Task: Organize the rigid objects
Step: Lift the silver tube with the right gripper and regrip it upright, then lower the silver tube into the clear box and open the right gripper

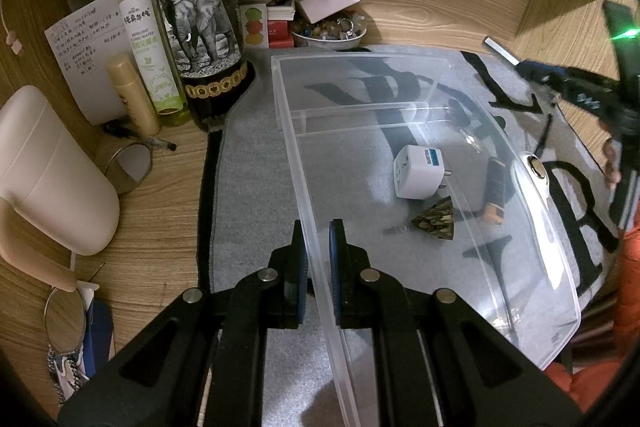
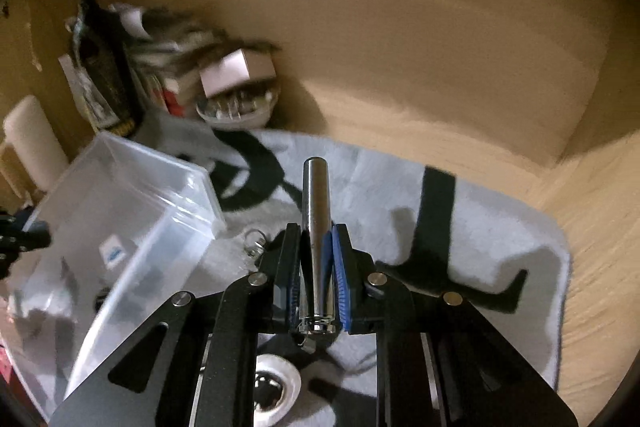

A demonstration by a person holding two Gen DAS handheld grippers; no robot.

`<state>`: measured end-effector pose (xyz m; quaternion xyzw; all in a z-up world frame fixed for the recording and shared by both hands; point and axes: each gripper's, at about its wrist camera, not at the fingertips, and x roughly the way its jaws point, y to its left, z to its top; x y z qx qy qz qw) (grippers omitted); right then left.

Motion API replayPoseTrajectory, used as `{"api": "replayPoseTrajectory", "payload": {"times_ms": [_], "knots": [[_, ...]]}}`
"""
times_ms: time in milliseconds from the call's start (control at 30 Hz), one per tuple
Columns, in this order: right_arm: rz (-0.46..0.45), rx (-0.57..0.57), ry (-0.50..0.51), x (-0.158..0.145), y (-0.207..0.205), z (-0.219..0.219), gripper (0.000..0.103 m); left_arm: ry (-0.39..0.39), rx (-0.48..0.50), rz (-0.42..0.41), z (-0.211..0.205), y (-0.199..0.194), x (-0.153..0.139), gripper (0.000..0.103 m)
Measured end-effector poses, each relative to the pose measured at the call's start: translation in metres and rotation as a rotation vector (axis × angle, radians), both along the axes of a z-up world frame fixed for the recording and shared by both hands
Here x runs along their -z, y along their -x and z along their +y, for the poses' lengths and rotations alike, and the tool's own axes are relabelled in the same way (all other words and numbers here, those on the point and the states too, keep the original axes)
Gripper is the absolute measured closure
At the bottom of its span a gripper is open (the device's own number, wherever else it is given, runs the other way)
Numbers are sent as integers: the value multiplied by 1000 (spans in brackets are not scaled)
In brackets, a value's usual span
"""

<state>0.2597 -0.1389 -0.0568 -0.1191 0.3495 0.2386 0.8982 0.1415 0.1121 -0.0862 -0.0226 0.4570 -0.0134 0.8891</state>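
Observation:
A clear plastic bin (image 1: pixel 360 87) lies on a grey cloth (image 1: pixel 248 195). My left gripper (image 1: pixel 318 227) is shut on the bin's near wall. Inside the bin are a white plug adapter (image 1: pixel 418 173), a small patterned triangular piece (image 1: pixel 436 219) and a dark stick with an orange end (image 1: pixel 496 191). My right gripper (image 2: pixel 316 231) is shut on a metal cylinder (image 2: pixel 316 211) and holds it above the cloth (image 2: pixel 500 235), right of the bin (image 2: pixel 132 211). A small key ring (image 2: pixel 254 243) lies on the cloth by the bin.
Left of the bin stand a dark elephant-label bottle (image 1: pixel 200 27), a green spray bottle (image 1: pixel 148 39), a beige tube (image 1: pixel 134 95) and a white jug (image 1: pixel 48 171). A bowl of small items (image 1: pixel 328 31) and stacked papers sit behind. A white round object (image 2: pixel 276 391) lies under my right gripper.

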Motion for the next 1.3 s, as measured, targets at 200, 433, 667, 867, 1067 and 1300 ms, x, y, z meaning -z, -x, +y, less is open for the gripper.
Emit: {"api": "replayPoseTrajectory", "payload": {"times_ms": [200, 433, 667, 867, 1067, 1300], "knots": [[-98, -13, -10, -32, 25, 0, 89, -1, 0, 0, 0, 0, 0, 94], [-196, -87, -51, -66, 56, 13, 89, -1, 1, 0, 0, 0, 0, 94], [-222, -233, -94, -76, 87, 50, 89, 0, 1, 0, 0, 0, 0, 94], [-141, -346, -65, -44, 96, 98, 89, 0, 2, 0, 0, 0, 0, 94], [-12, -389, 2, -2, 87, 132, 89, 2, 3, -1, 2, 0, 0, 94], [105, -416, 89, 25, 77, 143, 89, 5, 2, -3, 3, 0, 0, 94]]}}
